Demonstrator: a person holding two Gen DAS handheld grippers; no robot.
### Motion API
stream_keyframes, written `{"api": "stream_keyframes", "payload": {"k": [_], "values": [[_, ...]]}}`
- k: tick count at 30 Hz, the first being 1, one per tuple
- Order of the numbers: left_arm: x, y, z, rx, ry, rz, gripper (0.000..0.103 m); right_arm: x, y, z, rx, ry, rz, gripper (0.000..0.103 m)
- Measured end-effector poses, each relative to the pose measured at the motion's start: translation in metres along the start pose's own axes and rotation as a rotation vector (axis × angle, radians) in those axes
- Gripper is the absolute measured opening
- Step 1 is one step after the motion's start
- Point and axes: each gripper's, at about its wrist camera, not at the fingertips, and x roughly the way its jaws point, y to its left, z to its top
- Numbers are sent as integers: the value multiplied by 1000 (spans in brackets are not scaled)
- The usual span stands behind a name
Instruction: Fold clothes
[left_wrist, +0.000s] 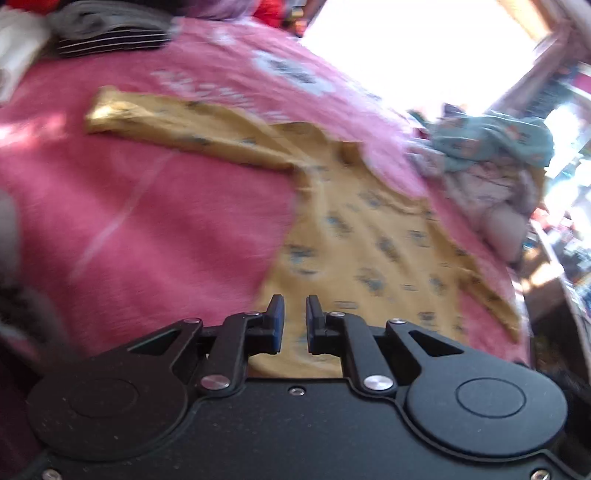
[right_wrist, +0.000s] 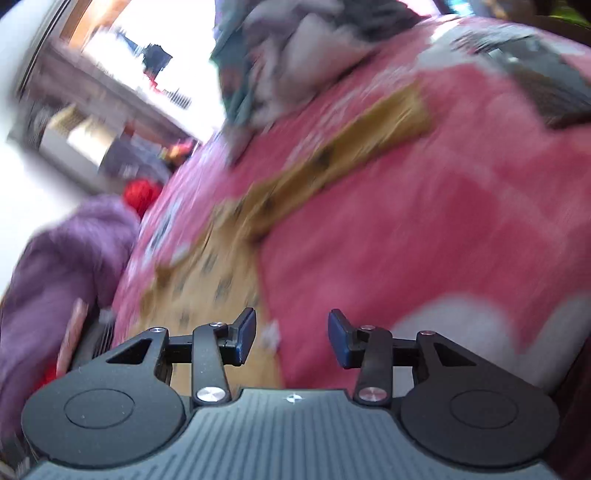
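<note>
A yellow long-sleeved top with small blue prints (left_wrist: 369, 236) lies spread flat on a pink bed cover (left_wrist: 147, 206), one sleeve (left_wrist: 166, 122) stretched out to the left. My left gripper (left_wrist: 295, 306) hovers over the top's near hem. Its jaws stand a narrow gap apart, with only the cloth below showing through. In the blurred right wrist view the same top (right_wrist: 207, 280) lies at lower left with its sleeve (right_wrist: 369, 125) running up to the right. My right gripper (right_wrist: 291, 321) is open over the pink cover (right_wrist: 424, 206), just right of the top's edge, and holds nothing.
A heap of teal and pale clothes (left_wrist: 491, 144) sits at the bed's far right edge. A stack of dark striped clothes (left_wrist: 110, 37) lies at the far left. A purple fuzzy garment (right_wrist: 62, 258) lies beside the bed. A bright window is behind.
</note>
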Motion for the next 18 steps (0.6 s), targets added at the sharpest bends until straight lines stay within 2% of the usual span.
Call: {"api": "stream_keyframes", "payload": {"k": [5, 8, 14, 18], "values": [[29, -45, 7, 125, 40, -92, 14, 2, -47, 53, 157, -145, -56, 45], [47, -70, 13, 186, 54, -137, 14, 15, -73, 72, 243, -169, -50, 45], [82, -106, 20, 302, 51, -196, 14, 43, -90, 86, 303, -211, -31, 43], [100, -104, 10, 279, 69, -221, 14, 46, -94, 87, 305, -248, -28, 42]]}}
